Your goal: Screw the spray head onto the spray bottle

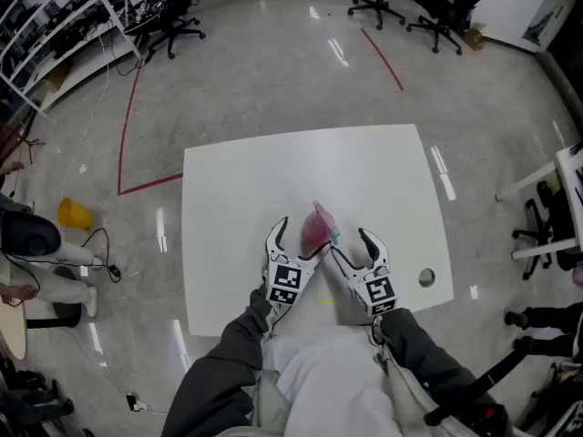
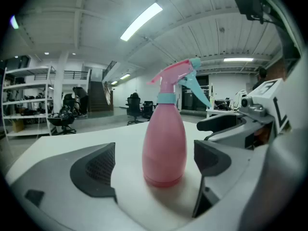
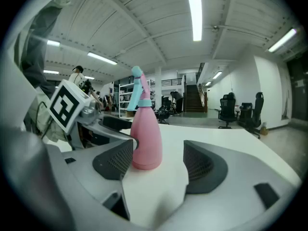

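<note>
head view: pink bottle [image 1: 316, 232] upright on white table [image 1: 264, 171], toward the 6 o'clock edge, head [image 1: 324, 215] already on its neck. left gripper [image 1: 301, 240] at the bottle's 8 o'clock, right gripper [image 1: 353, 244] at its 4 o'clock, both angled in toward it, jaws spread. office chairs [image 1: 410, 3] on the floor at 1 o'clock.

left gripper view: bottle [image 2: 165, 143] dead centre between the jaws of left gripper [image 2: 154, 166], base on the table. jaws wide apart, clear gaps at 9 and 3 o'clock, nothing gripped. pink head [image 2: 175, 76] with teal collar and trigger pointing to 3 o'clock. part of the right gripper at 3 o'clock, near the bottle.

right gripper view: bottle [image 3: 146, 139] upright at 10 o'clock, just beyond the 9 o'clock jaw of right gripper [image 3: 159, 160] and close by it; contact not clear. jaws wide open, holding nothing, bare table between them. head [image 3: 137, 88] seated on top. left gripper's marker cube [image 3: 66, 105] at 9 o'clock.
</note>
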A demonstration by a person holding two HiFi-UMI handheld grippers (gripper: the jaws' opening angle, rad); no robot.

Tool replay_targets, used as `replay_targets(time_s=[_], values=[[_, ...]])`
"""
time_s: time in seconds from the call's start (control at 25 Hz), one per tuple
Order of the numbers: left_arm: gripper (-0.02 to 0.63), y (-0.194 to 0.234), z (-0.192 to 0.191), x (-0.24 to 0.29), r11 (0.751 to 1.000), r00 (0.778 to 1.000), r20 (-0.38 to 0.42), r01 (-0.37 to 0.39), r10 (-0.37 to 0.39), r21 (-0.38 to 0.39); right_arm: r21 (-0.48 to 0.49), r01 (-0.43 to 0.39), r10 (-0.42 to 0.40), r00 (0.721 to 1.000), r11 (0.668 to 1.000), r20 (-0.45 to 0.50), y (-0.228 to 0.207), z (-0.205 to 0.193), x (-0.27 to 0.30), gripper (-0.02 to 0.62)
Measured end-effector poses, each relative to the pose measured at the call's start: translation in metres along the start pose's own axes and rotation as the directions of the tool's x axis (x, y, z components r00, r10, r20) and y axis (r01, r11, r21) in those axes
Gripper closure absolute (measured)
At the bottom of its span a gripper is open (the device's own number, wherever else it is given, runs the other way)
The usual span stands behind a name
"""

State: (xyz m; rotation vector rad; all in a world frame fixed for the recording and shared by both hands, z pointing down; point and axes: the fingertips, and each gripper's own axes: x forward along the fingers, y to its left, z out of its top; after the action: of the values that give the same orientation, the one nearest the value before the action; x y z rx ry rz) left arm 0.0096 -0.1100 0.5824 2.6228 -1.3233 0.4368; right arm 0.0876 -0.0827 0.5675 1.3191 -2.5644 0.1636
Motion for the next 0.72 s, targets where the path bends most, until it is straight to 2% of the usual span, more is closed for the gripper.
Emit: replay_targets(time_s=[0.08, 0.16, 0.24, 0.32, 0.4, 0.48, 0.52, 0.6, 0.64, 0.68, 0.72], values=[[0.081, -0.015, -0.013, 0.015, 0.994, 0.996, -0.039, 0.079, -0.076, 0.071, 0.061, 0.024, -0.025, 1.000, 0.998, 0.014, -0.012, -0.003, -0.015, 0.291], [0.081, -0.025, -0.019, 0.026, 0.985, 0.992, -0.060, 0.117, -0.110, 0.129, 0.103, 0.055, -0.058, 0.998, 0.993, 0.026, -0.027, -0.002, -0.031, 0.291], [0.081, -0.025, -0.015, 0.035, 0.985, 0.995, -0.045, 0.089, -0.083, 0.146, 0.122, 0.092, -0.098, 0.994, 0.988, 0.043, -0.043, 0.003, -0.046, 0.291], [0.081, -0.017, -0.008, 0.046, 0.991, 0.999, -0.020, 0.031, -0.029, 0.127, 0.119, 0.114, -0.123, 0.990, 0.986, 0.065, -0.053, 0.010, -0.056, 0.291], [0.081, -0.011, -0.004, 0.057, 0.994, 1.000, -0.020, 0.005, -0.003, 0.112, 0.092, 0.102, -0.110, 0.990, 0.991, 0.087, -0.052, 0.020, -0.059, 0.291], [0.083, -0.014, -0.004, 0.066, 0.993, 0.999, -0.035, 0.035, -0.031, 0.113, 0.050, 0.051, -0.056, 0.993, 0.997, 0.104, -0.044, 0.033, -0.060, 0.291], [0.146, -0.019, -0.005, 0.067, 0.991, 0.997, -0.042, 0.074, -0.069, 0.114, 0.034, 0.012, -0.016, 0.994, 0.999, 0.109, -0.037, 0.041, -0.059, 0.291], [0.155, -0.036, -0.001, 0.057, 0.974, 0.978, -0.048, 0.206, -0.203, 0.095, 0.062, -0.101, 0.094, 0.989, 0.993, 0.115, -0.023, 0.057, -0.059, 0.291], [0.155, -0.048, 0.007, 0.045, 0.954, 0.957, -0.038, 0.291, -0.289, 0.071, 0.117, -0.179, 0.165, 0.979, 0.977, 0.122, -0.016, 0.067, -0.060, 0.291], [0.155, -0.060, 0.017, 0.029, 0.924, 0.925, -0.019, 0.379, -0.379, 0.047, 0.187, -0.268, 0.245, 0.960, 0.945, 0.138, -0.009, 0.079, -0.062, 0.293], [0.155, -0.073, 0.030, 0.010, 0.883, 0.883, 0.001, 0.468, -0.468, 0.031, 0.250, -0.360, 0.327, 0.931, 0.899, 0.162, -0.001, 0.093, -0.066, 0.293]])
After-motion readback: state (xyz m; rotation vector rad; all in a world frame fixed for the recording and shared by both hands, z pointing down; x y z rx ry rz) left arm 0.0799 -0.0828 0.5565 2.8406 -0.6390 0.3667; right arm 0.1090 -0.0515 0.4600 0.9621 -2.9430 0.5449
